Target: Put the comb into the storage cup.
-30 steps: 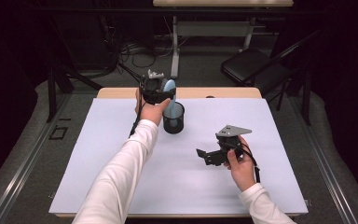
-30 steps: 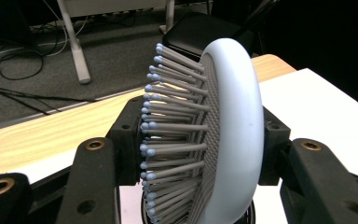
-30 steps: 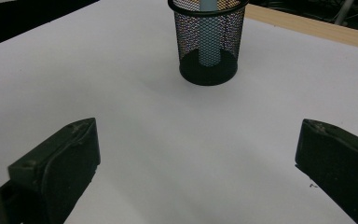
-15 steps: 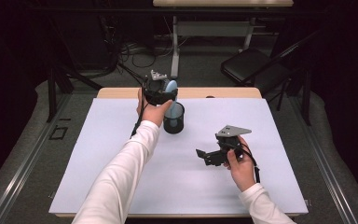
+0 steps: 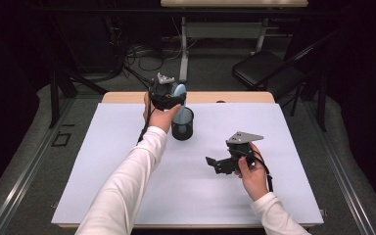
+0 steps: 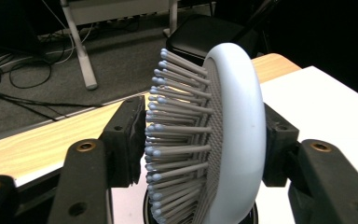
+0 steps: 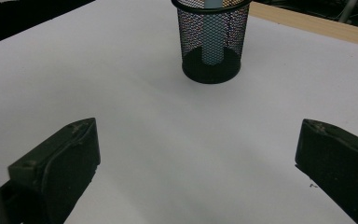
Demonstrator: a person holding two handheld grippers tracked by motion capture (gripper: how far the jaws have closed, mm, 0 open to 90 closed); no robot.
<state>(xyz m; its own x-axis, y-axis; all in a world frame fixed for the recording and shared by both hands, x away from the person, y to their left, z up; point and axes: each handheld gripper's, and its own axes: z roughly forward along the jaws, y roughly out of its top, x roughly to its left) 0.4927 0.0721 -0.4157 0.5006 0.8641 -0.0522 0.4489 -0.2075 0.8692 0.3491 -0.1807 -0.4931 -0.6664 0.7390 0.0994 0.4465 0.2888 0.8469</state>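
A pale blue hairbrush (image 6: 233,140) stands head-up between the jaws of my left gripper (image 6: 200,140), bristles facing the left pad. These jaws have just been opening; the left pad sits barely off the bristle tips and the bristles look unbent. In the high view the left gripper (image 5: 176,98) hovers over a black mesh cup (image 5: 182,125) with the brush head (image 5: 179,90) in it. The brush handle (image 7: 212,42) reaches down inside the cup (image 7: 233,42). My right gripper (image 5: 214,165) is held low over the white sheet at the right, jaws wide open and empty (image 7: 196,154), pointing at the cup.
A white sheet (image 5: 103,161) covers most of the table; a wooden strip (image 5: 235,97) shows along the far edge. Beyond the table stand a black folding chair (image 5: 262,68) and a desk leg (image 5: 183,54) amid floor cables.
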